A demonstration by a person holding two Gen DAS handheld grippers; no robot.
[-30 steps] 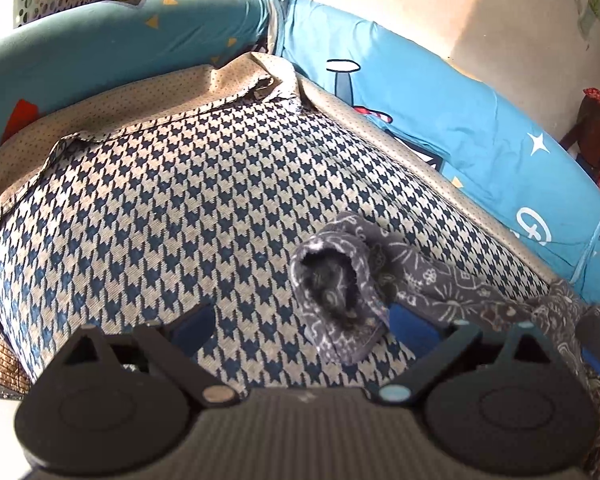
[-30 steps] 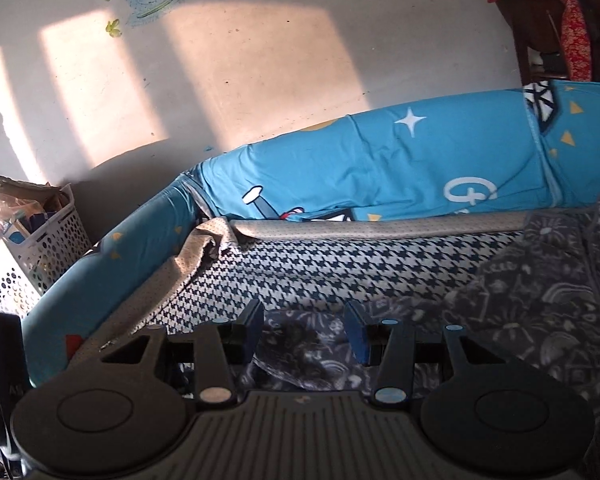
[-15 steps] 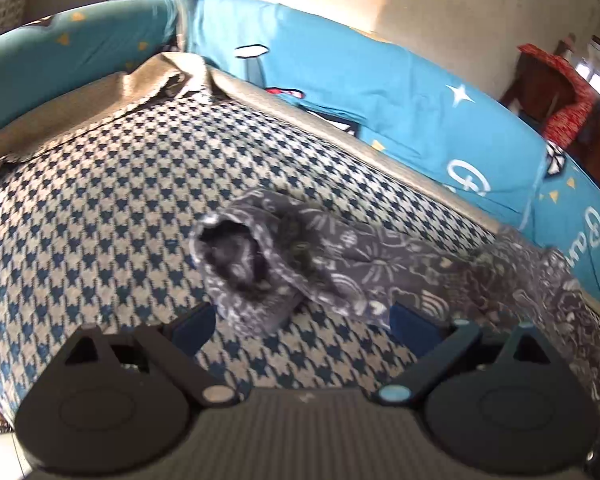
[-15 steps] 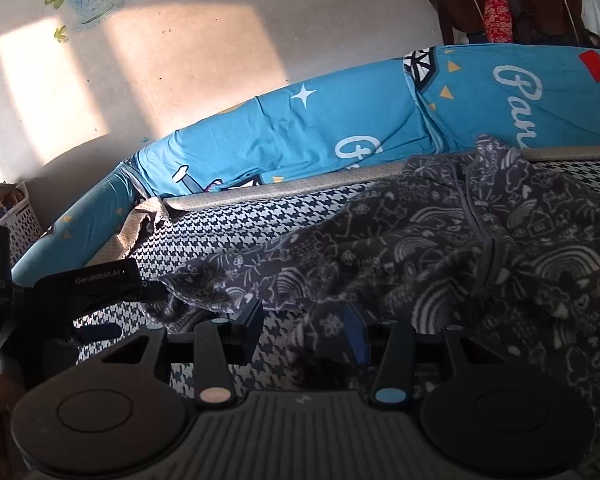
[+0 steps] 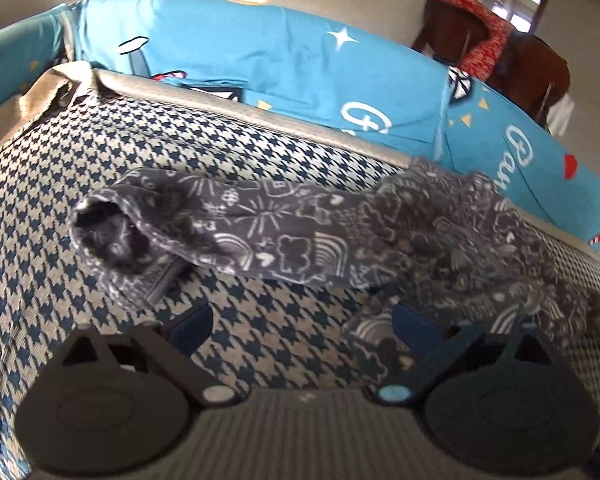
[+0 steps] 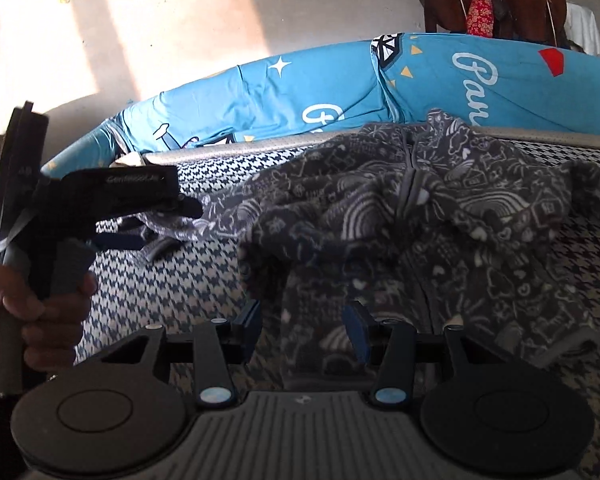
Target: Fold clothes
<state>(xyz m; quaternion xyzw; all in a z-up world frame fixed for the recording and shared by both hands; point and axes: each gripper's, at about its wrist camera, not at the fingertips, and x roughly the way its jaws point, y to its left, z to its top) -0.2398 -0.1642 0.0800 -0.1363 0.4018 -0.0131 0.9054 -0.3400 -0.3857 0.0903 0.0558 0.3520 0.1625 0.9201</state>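
Ahead of both grippers, a grey patterned hooded jacket [image 6: 440,216] lies crumpled on the houndstooth mattress [image 5: 60,184]. Left gripper [image 5: 300,320] gapes wide and empty, the sleeve [image 5: 204,220] just beyond its fingers. Right gripper [image 6: 304,326] stands parted, jacket fabric between its fingers, ungripped.

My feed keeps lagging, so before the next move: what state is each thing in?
Grey patterned garment: crumpled, unfolded, on the houndstooth cover.
Sleeve: stretched out, cuff open.
Left gripper: open, empty.
Right gripper: open, garment fabric between its fingers.
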